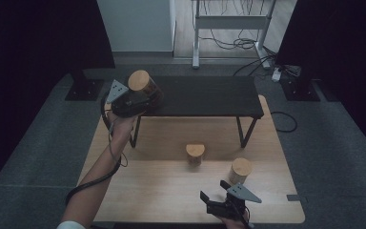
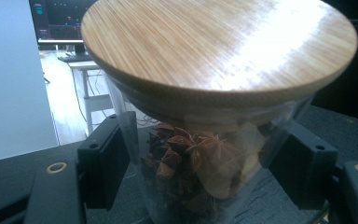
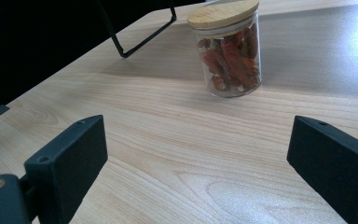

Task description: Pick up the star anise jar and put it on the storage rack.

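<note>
Glass jar (image 2: pixel 200 172), base cut off, clamped in left hand-held gripper (image 2: pixel 205 172); right (image 3: pixel 198 163) gapes.

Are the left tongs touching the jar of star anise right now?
Touching. In the left gripper view, both pads of the left tongs press against the glass sides of the star anise jar.

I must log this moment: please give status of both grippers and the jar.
Left hand-held gripper shut on star-anise jar, over black shelf. Right hand-held gripper open, empty. Chili jar ahead; nothing in the way.
</note>
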`<control>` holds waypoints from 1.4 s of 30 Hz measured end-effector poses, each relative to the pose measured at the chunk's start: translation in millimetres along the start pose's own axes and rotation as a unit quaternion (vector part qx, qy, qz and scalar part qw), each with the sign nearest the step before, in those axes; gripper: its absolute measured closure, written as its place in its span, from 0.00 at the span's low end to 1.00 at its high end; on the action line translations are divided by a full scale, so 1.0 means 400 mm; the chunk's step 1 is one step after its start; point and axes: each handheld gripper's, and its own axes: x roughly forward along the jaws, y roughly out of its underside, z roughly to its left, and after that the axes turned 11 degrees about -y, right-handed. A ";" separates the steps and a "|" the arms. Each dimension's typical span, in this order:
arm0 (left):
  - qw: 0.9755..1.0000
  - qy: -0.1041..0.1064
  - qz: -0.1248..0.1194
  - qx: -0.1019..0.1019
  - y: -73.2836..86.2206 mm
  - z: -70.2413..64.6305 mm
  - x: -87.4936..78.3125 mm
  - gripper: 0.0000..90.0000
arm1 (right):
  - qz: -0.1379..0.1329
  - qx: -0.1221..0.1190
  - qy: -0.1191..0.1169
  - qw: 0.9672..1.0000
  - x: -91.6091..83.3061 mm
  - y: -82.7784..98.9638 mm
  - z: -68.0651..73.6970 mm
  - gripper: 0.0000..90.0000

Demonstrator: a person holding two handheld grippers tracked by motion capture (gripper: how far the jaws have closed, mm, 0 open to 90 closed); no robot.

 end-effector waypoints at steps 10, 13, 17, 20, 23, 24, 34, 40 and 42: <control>1.000 -0.010 0.006 0.009 -0.007 -0.009 0.023 0.29 | -0.001 0.001 -0.001 1.000 -0.001 0.000 -0.003 0.05; 1.000 -0.012 0.012 0.011 -0.012 -0.012 0.030 0.29 | -0.002 0.002 -0.001 1.000 -0.001 0.000 -0.004 0.05; 1.000 -0.017 0.020 0.010 -0.014 -0.016 0.039 0.29 | -0.001 0.001 -0.002 1.000 -0.001 0.000 -0.004 0.05; 1.000 -0.020 0.022 0.010 -0.017 -0.019 0.043 0.29 | -0.001 0.001 -0.002 1.000 0.000 0.000 -0.003 0.05; 0.999 -0.023 0.023 0.009 -0.020 -0.022 0.048 0.29 | -0.001 0.001 -0.002 1.000 -0.001 0.000 -0.002 0.05; 0.999 -0.024 0.024 0.010 -0.022 -0.023 0.050 0.29 | -0.001 0.000 -0.002 1.000 -0.001 0.000 -0.002 0.05; 0.999 -0.039 0.035 0.014 -0.035 -0.042 0.077 0.29 | -0.002 -0.002 -0.004 1.000 -0.002 0.001 0.001 0.05; 0.998 -0.045 0.045 0.022 -0.043 -0.054 0.096 0.29 | -0.003 -0.002 -0.004 1.000 -0.003 0.002 0.002 0.05; 0.998 -0.046 0.043 0.027 -0.041 -0.059 0.098 0.29 | -0.003 -0.002 -0.004 1.000 -0.003 0.002 0.002 0.05</control>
